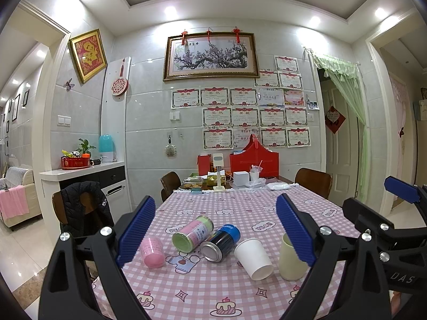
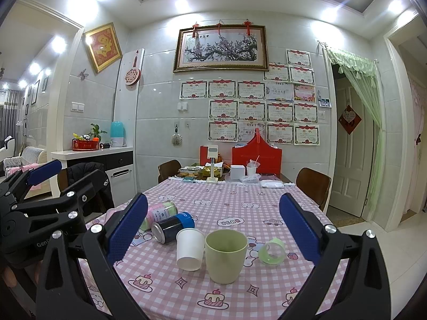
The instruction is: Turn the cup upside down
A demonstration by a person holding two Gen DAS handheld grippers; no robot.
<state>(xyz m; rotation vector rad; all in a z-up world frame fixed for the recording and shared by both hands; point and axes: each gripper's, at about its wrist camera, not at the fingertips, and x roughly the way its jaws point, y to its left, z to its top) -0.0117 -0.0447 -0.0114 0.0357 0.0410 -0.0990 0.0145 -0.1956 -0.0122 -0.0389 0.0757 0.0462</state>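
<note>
A pale green cup (image 2: 225,256) stands upright, mouth up, on the pink checked tablecloth (image 2: 240,208); in the left wrist view it (image 1: 289,262) is partly hidden behind my left gripper's right finger. A white paper cup (image 2: 189,249) stands upside down to its left, also in the left wrist view (image 1: 253,258). A pink cup (image 1: 152,252) stands upside down at the left. My left gripper (image 1: 216,232) is open and empty above the table. My right gripper (image 2: 213,232) is open and empty, with the green cup between its fingers and farther ahead.
Two cans lie on their sides: a green-pink one (image 1: 193,233) and a dark blue one (image 1: 221,242). A roll of green tape (image 2: 272,250) lies right of the green cup. Boxes, a red bag (image 1: 254,161) and chairs are at the far end.
</note>
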